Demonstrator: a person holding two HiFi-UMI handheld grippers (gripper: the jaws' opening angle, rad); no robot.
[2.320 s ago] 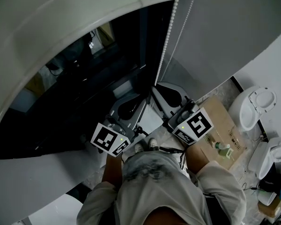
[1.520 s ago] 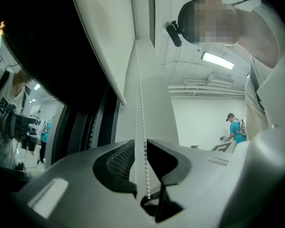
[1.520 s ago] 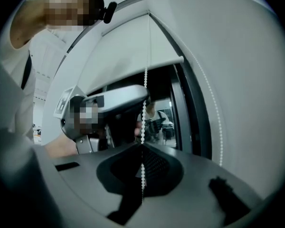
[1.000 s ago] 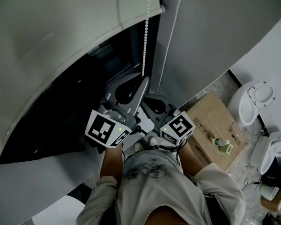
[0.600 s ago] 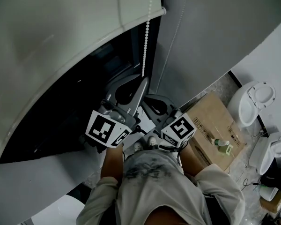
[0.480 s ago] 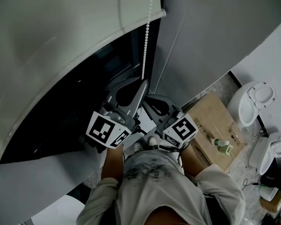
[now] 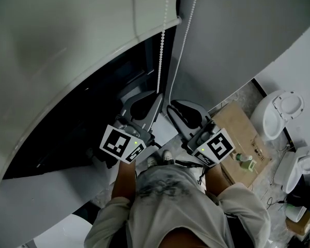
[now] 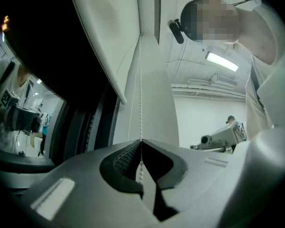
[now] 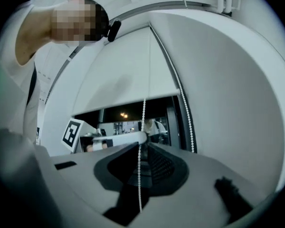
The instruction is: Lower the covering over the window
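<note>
Both strands of the bead chain (image 7: 160,56) and the blind (image 7: 67,45) run off the top edge, upper ends unseen. On the cardboard box (image 7: 235,125), the small items (image 7: 244,161) are too tiny to identify.

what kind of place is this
Likely an indoor workroom or lab: a big dark window with a roller blind and bead chain, a cardboard box on the floor, and a strip light overhead.

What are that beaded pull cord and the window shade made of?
The bead chain: small round white beads strung evenly, probably plastic. The shade: a smooth, matte, off-white sheet hanging flat; coated fabric or vinyl, the look leaves it open.
</note>
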